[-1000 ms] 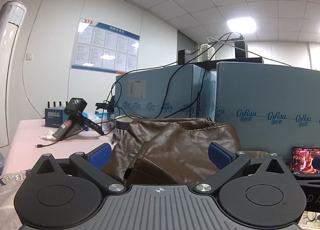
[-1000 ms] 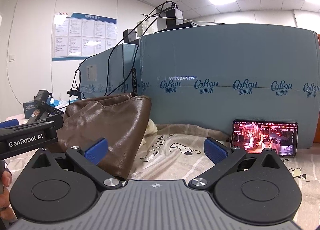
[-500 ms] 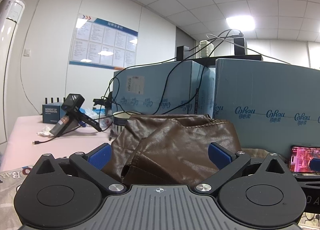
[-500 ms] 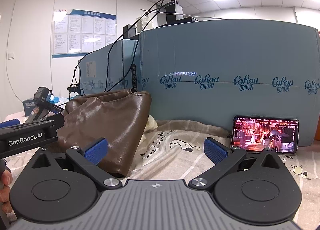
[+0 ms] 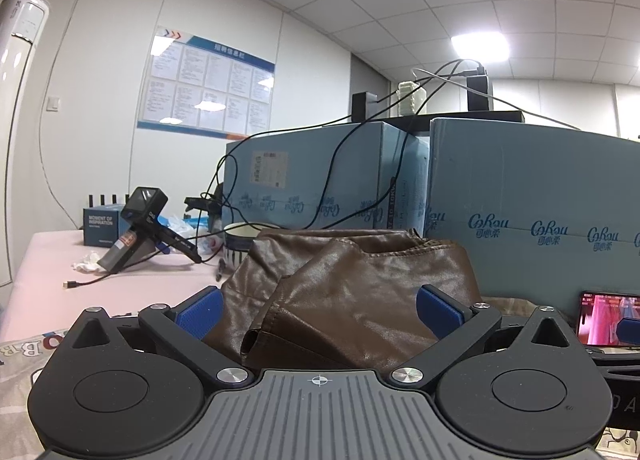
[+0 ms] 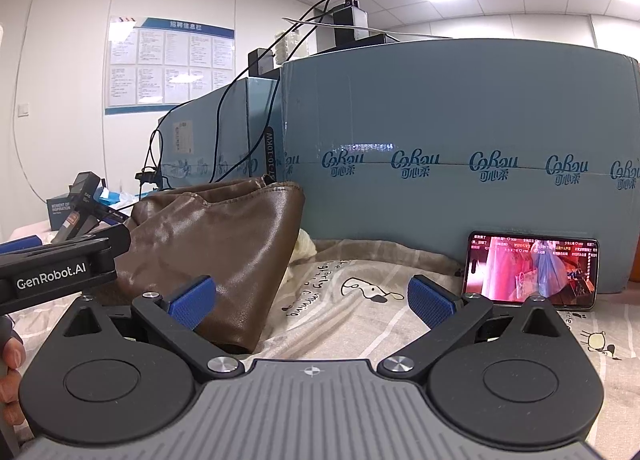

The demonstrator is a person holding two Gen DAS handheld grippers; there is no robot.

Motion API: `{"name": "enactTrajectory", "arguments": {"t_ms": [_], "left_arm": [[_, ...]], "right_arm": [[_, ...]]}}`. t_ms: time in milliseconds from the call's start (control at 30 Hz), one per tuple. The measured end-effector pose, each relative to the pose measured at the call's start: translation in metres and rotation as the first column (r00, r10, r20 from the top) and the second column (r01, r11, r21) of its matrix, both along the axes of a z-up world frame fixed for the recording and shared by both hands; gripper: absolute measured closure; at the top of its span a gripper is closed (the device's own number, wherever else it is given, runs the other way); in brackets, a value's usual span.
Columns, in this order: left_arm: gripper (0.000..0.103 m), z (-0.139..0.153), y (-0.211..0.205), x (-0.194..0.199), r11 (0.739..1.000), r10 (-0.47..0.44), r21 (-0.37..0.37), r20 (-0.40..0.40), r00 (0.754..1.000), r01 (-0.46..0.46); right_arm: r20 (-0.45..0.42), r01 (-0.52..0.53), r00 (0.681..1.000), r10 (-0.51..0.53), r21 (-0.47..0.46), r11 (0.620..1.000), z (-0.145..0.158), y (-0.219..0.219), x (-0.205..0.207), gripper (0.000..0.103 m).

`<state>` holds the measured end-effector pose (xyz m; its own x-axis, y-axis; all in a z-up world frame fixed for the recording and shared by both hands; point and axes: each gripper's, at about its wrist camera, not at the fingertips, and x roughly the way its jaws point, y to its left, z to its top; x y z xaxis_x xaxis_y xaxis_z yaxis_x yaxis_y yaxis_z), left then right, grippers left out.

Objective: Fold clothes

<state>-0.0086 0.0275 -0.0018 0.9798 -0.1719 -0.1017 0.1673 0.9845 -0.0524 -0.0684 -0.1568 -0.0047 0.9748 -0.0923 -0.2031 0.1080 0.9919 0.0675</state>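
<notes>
A brown leather garment (image 5: 352, 284) lies heaped on the printed sheet, straight ahead in the left wrist view and to the left (image 6: 216, 236) in the right wrist view. My left gripper (image 5: 319, 306) is open, its blue pads wide apart just short of the heap, nothing between them. My right gripper (image 6: 311, 298) is open too, over the printed bed sheet (image 6: 360, 316), with the garment's right edge near its left pad (image 6: 188, 300). The left gripper's black body (image 6: 60, 264) shows at the left edge of the right wrist view.
Tall blue cardboard boxes (image 6: 460, 156) with cables on top wall off the back. A phone (image 6: 532, 270) with a lit screen leans against them at the right. A handheld camera device (image 5: 136, 228), a small box (image 5: 100, 226) and a paper cup (image 5: 240, 240) sit at the left.
Both grippers have dipped slightly and eased closer to the heap; the scene shifts a little upward. Both stay open and the garment has not moved.
</notes>
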Motion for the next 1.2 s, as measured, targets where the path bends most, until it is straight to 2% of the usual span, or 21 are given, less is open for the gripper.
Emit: {"name": "enactTrajectory", "arguments": {"t_ms": [1200], "left_arm": [[0.000, -0.0004, -0.0001, -0.0007, 1.000, -0.012, -0.002, 0.002, 1.000, 0.012]], "right_arm": [[-0.004, -0.004, 1.000, 0.004, -0.003, 1.000, -0.0003, 0.0001, 0.0004, 0.000]]}}
